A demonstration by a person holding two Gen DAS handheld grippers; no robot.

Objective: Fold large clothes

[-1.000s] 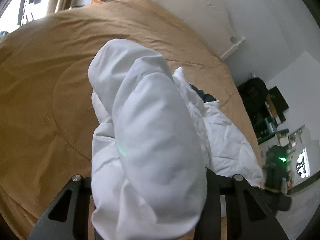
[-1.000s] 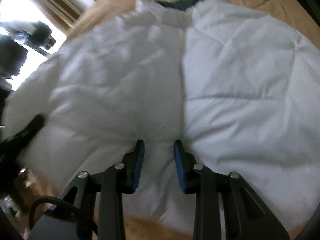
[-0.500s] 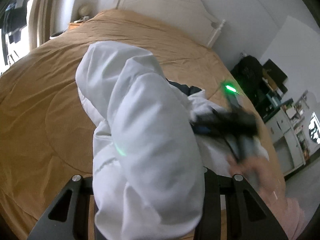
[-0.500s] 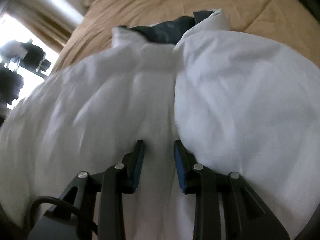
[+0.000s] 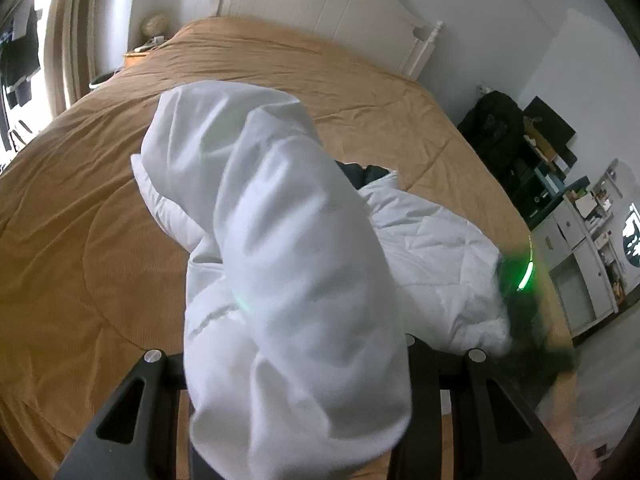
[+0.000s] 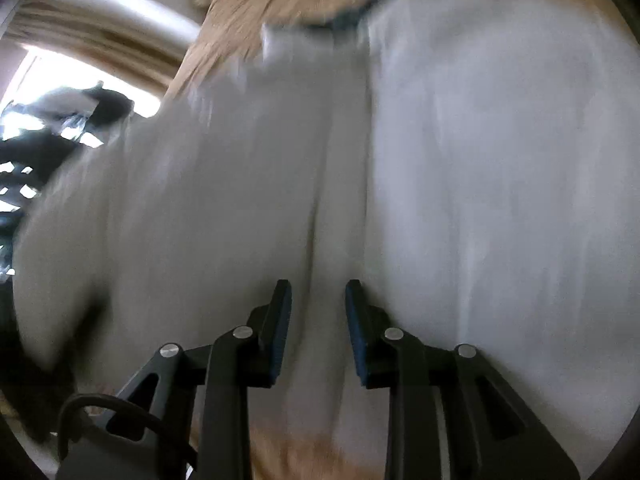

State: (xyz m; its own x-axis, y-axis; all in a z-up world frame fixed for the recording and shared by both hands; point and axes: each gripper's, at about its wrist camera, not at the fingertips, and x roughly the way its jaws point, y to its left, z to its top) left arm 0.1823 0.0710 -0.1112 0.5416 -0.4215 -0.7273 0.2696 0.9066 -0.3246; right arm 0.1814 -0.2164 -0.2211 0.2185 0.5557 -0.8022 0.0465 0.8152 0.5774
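A white padded jacket [image 5: 432,248] lies on a tan bedspread [image 5: 100,200], its dark lining [image 5: 360,170] showing at the collar. My left gripper [image 5: 296,360] is shut on a thick bunched sleeve [image 5: 280,220], which is lifted off the bed and hides the fingertips. In the left wrist view my right gripper [image 5: 524,300] is a dark blur with a green light at the jacket's right edge. Seen from its own camera, the right gripper [image 6: 318,300] hovers low over the jacket [image 6: 480,160], on its middle seam. Its blue pads [image 6: 356,320] stand a narrow gap apart, pressing nothing. The view is blurred.
A white headboard [image 5: 328,4] stands at the far end of the bed, with a bedside table [image 5: 140,50] at the far left. Dark bags [image 5: 492,124] and a white shelf unit [image 5: 580,248] line the wall on the right. A bright window with curtains [image 6: 92,52] is at left.
My left gripper rose and rolled with the sleeve still in it. The right gripper slid up the jacket towards the collar and came closer to the fabric, its gap much the same.
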